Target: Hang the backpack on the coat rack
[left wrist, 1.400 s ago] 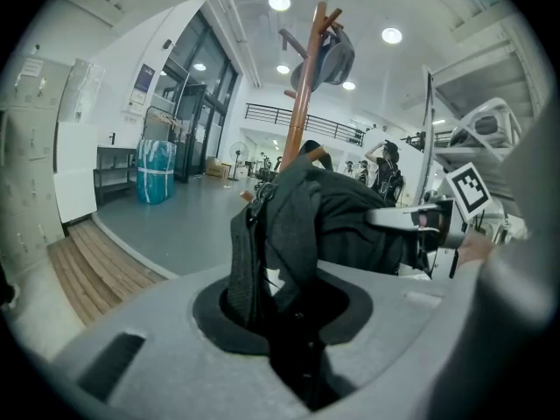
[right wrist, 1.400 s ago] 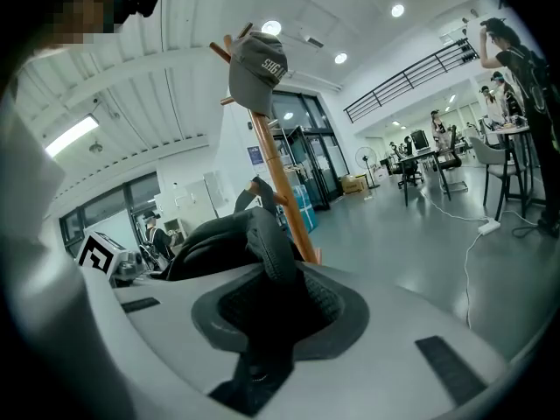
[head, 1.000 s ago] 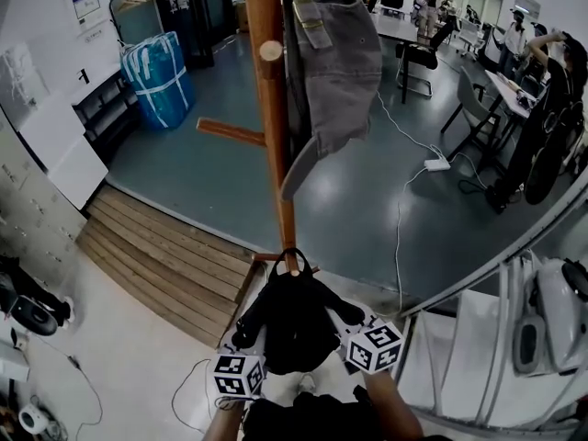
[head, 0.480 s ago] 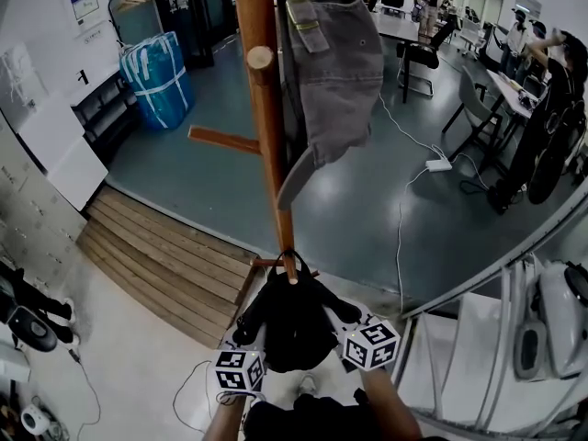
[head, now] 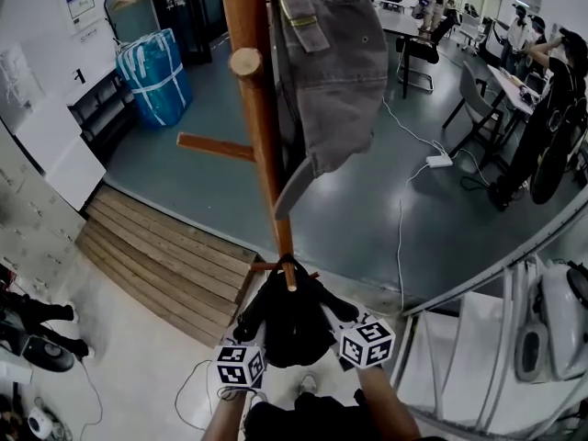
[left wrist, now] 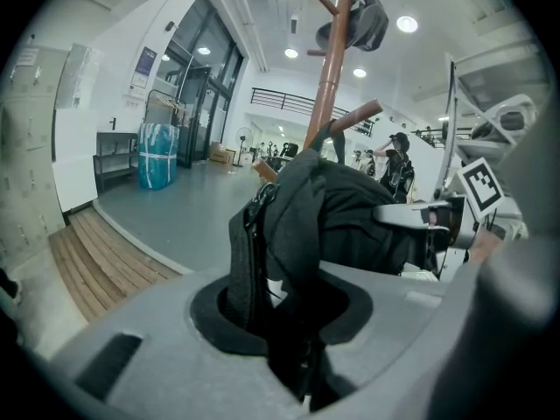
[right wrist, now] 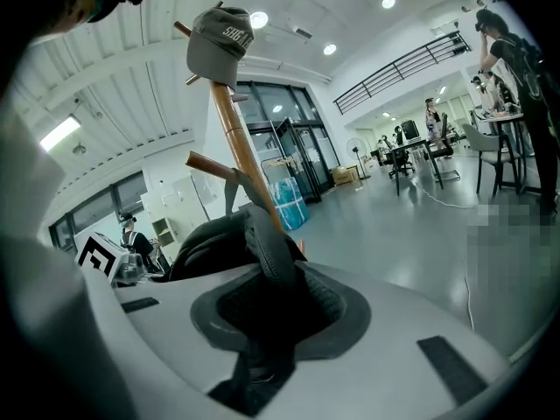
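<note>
- The person's forearms (head: 386, 410) are reaching forward and down, close together, with both marker cubes facing up.
- The left gripper (left wrist: 289, 344) is clamping its jaws on a fold of black fabric beside the zipper of the black backpack (head: 292, 324).
- The right gripper (right wrist: 258, 331) is pinching a thick padded edge of the same bag, jaws nearly together around it.
- The backpack is hanging low between the two grippers at the foot of the wooden coat rack (head: 262, 154). Holding it on both sides is probably leaving its top carry loop (head: 290, 265) free and upright.
- That loop is sitting right against the pole in the head view; whether it is touching is hard to judge from so steep an angle.
- Higher up, a bare round-ended peg (head: 246, 62) is pointing towards the person, and a side peg (head: 216, 145) is jutting left. Both are looking free.
- A grey baseball cap (head: 335, 62) is occupying the top of the rack, so the bag is likely needing one of the bare pegs, well above it.
- Beyond, a blue wrapped bundle (head: 154, 62) is standing on the grey floor.
</note>
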